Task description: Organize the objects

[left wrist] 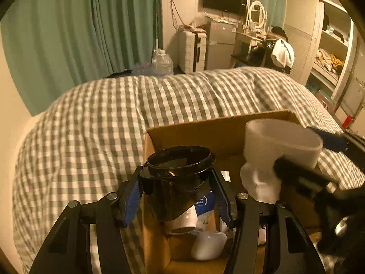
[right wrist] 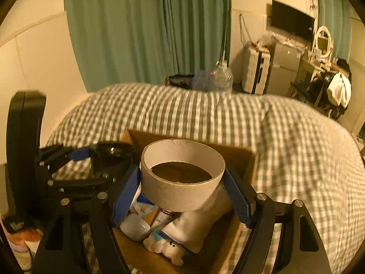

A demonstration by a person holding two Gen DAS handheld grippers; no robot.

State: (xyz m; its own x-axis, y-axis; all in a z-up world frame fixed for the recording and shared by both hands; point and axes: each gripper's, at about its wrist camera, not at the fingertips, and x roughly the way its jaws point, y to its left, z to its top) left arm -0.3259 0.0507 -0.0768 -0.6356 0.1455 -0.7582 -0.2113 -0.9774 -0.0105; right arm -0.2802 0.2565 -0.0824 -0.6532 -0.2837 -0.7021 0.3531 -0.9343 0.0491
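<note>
Above the cardboard box [left wrist: 189, 134] on the checked bedcover [left wrist: 91, 125], both grippers hang with something held. The left gripper [left wrist: 175, 182] has its jaws pinched on a black jar [left wrist: 178, 178], open mouth upward, the blue pads [left wrist: 132, 198] pressing its sides just below the rim. It looks like glossy, stiff plastic, probably light, and slick enough to slip if the squeeze eases; taking it under the rim's lip seems the safest hold.

Over the same box, to the jar's right, the right gripper [right wrist: 182, 182] clamps a white cardboard ring [right wrist: 182, 175], a short open-topped tube held across its width. I judge it very light and easy to crush, so only gentle pressure at opposite walls suits it. Something pale and cloth-like [right wrist: 194, 226] bulges just beneath the ring; whether it hangs from the ring or lies in the box I cannot tell.

Inside the box lie several small toiletries: a white rounded container [left wrist: 208, 245], a blue-labelled packet [left wrist: 204, 203], a slim tube [right wrist: 164, 219] and a little white figure [right wrist: 164, 248], loosely heaped towards the near end. Room remains against the box's far wall.
</note>
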